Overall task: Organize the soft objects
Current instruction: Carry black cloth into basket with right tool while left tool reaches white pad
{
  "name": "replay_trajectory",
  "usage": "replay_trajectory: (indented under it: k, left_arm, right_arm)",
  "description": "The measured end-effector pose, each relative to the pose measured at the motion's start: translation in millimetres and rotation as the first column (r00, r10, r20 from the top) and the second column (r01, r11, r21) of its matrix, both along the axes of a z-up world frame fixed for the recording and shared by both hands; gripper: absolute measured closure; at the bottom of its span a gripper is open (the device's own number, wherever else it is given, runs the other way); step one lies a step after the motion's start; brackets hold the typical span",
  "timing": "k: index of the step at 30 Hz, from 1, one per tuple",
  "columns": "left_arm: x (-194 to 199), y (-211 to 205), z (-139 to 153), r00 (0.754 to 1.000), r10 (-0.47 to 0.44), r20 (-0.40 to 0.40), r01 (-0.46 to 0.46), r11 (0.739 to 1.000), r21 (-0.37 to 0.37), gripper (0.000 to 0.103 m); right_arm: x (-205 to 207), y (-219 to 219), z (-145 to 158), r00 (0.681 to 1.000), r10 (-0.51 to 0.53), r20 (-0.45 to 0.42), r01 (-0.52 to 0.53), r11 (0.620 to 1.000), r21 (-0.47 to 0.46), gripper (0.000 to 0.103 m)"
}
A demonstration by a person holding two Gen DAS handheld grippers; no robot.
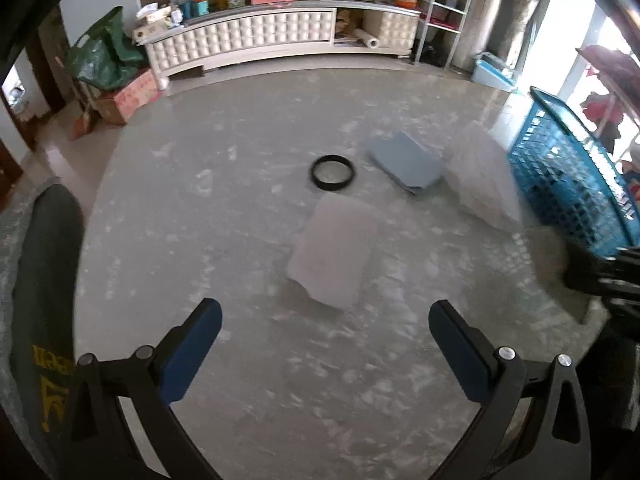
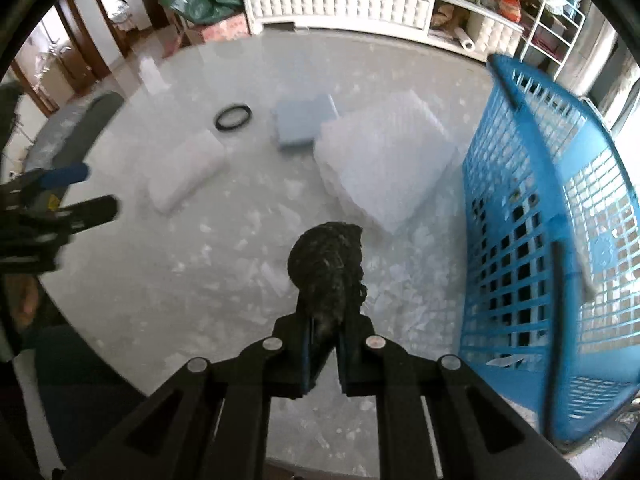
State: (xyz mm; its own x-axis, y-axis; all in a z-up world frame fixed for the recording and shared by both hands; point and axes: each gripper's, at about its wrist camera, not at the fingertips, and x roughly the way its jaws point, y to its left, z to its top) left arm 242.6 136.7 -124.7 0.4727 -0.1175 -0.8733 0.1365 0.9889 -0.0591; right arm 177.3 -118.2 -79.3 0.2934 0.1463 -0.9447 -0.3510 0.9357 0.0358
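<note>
My right gripper (image 2: 325, 320) is shut on a dark, fuzzy soft lump (image 2: 326, 258), held above the round marble table (image 2: 160, 280). A blue lattice basket (image 2: 532, 216) stands just to its right. On the table lie a white ridged foam pad (image 2: 384, 160), a folded blue cloth (image 2: 304, 122), a white foam block (image 2: 186, 174) and a black ring (image 2: 233, 117). My left gripper (image 1: 325, 348) is open over the near part of the table, with the white foam block (image 1: 334, 250) ahead of its fingers. It also shows at the left edge of the right wrist view (image 2: 86, 190).
A white low cabinet (image 1: 248, 34) loaded with clutter runs along the far wall. A green bag (image 1: 106, 54) and cardboard boxes sit at its left, a white wire rack (image 1: 444, 12) at its right. A dark chair back (image 1: 44, 280) stands by the table's left edge.
</note>
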Motion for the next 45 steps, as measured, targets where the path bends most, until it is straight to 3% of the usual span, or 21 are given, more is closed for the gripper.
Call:
replay_trajectory:
  k: [3, 12, 21, 31, 39, 45]
  left_arm:
    - [8.3, 3.0, -0.8, 0.999, -0.032, 0.002, 0.032, 0.999, -0.014, 0.000]
    - [34.5, -0.7, -19.4, 0.992, -0.122, -0.040, 0.124, 0.990, 0.070, 0.000]
    - [52.5, -5.8, -34.1, 0.970, -0.240, -0.028, 0.242, 0.967, 0.082, 0.000]
    - [83.9, -13.6, -64.7, 0.939, -0.331, -0.088, 0.339, 0.935, 0.102, 0.000]
    - [99.2, -16.2, -77.8, 0.933, -0.348, -0.095, 0.356, 0.931, 0.081, 0.000]
    - [111.2, -18.2, -86.5, 0.932, -0.344, -0.117, 0.353, 0.933, 0.069, 0.000]
  right_arm:
    - [1.8, -10.1, 19.7, 1.000, 0.004, 0.010, -0.004, 0.999, 0.038, 0.094]
    - [7.8, -39.5, 87.0, 0.991, -0.031, 0.130, 0.021, 0.997, 0.078, 0.094]
    - [29.7, -81.7, 126.6, 0.968, -0.088, 0.236, 0.087, 0.996, 0.013, 0.093]
    - [33.8, -111.3, 121.3, 0.951, -0.161, 0.265, 0.180, 0.982, -0.051, 0.093]
    - [45.4, -115.1, 111.0, 0.955, -0.165, 0.248, 0.195, 0.975, -0.104, 0.093]
    - [68.4, -118.0, 83.7, 0.967, -0.163, 0.196, 0.193, 0.970, -0.146, 0.093]
